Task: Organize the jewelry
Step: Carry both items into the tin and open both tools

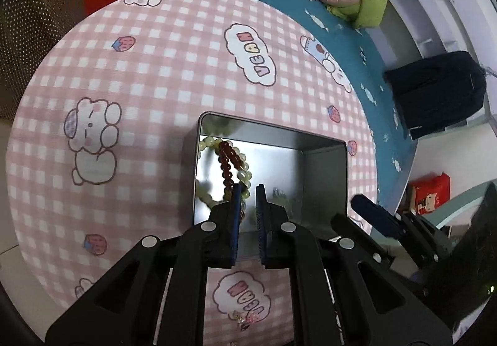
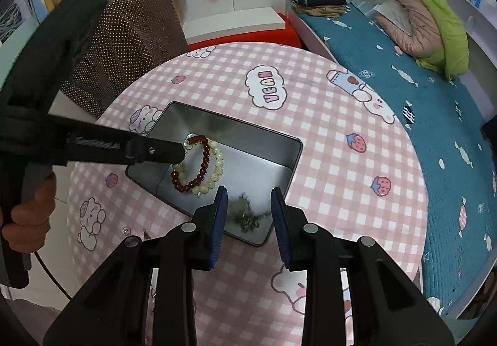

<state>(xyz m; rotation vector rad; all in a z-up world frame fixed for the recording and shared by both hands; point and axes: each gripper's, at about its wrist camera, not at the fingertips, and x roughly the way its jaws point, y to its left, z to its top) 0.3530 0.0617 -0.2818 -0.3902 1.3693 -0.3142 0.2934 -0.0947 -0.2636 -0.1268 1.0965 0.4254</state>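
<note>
A shallow metal tin (image 1: 323,159) (image 2: 279,172) sits on the round pink checked table. Inside lie a dark red bead bracelet (image 2: 203,164) (image 1: 226,159), a pale cream bead bracelet (image 2: 217,159) (image 1: 243,170) and a thin metal chain (image 2: 247,217). My left gripper (image 1: 248,190) hangs over the tin, its jaws a narrow gap apart and nothing between them; in the right wrist view its fingers (image 2: 169,153) sit at the bracelets' edge. My right gripper (image 2: 248,195) is open above the chain at the tin's near corner.
A small pink trinket (image 1: 247,319) lies on the tablecloth near the table's front edge. Small clear pieces (image 2: 125,231) lie left of the tin. A bed with a teal cover (image 2: 435,116) and jackets runs along the right. A brown dotted bag (image 2: 124,35) stands behind the table.
</note>
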